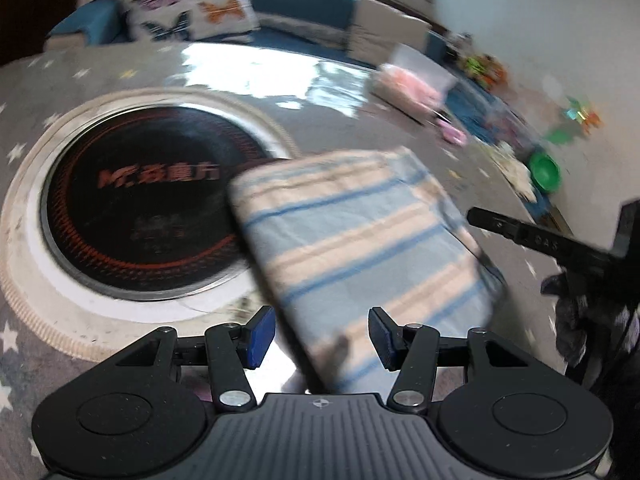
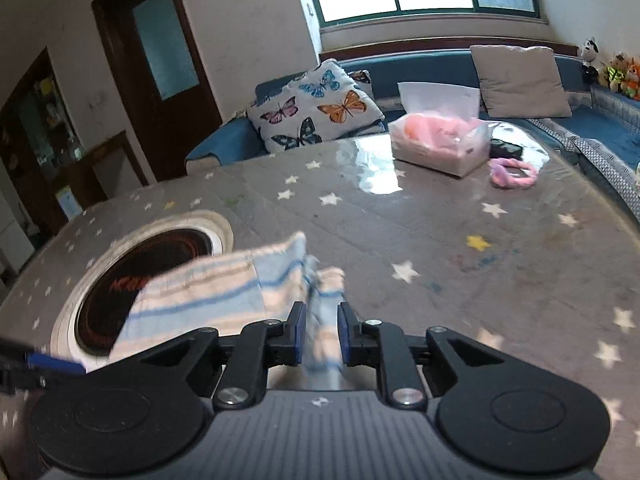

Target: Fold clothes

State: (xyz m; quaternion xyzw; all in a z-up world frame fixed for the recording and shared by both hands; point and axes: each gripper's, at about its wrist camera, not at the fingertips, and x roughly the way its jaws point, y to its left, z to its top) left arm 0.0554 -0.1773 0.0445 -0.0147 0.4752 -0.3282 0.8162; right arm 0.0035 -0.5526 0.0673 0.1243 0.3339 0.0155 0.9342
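Observation:
A folded cloth with blue and cream stripes (image 1: 360, 232) lies on the grey star-patterned table cover (image 1: 100, 80), partly over a round black cooktop (image 1: 140, 200). My left gripper (image 1: 322, 336) is open, and the cloth's near end lies between its blue pads without being pinched. In the right wrist view the cloth (image 2: 208, 292) runs in from the left, and a bunched corner fills the narrow gap of my right gripper (image 2: 322, 332), which is shut on it. A finger of the right gripper (image 1: 520, 236) shows at the cloth's right edge. One left finger (image 2: 40, 360) shows at the lower left.
A tissue box (image 2: 440, 144) and a pink band (image 2: 514, 174) sit at the table's far side. A green bowl (image 1: 544, 170) and toys stand to the right. A blue sofa with a butterfly pillow (image 2: 316, 108) lies behind the table.

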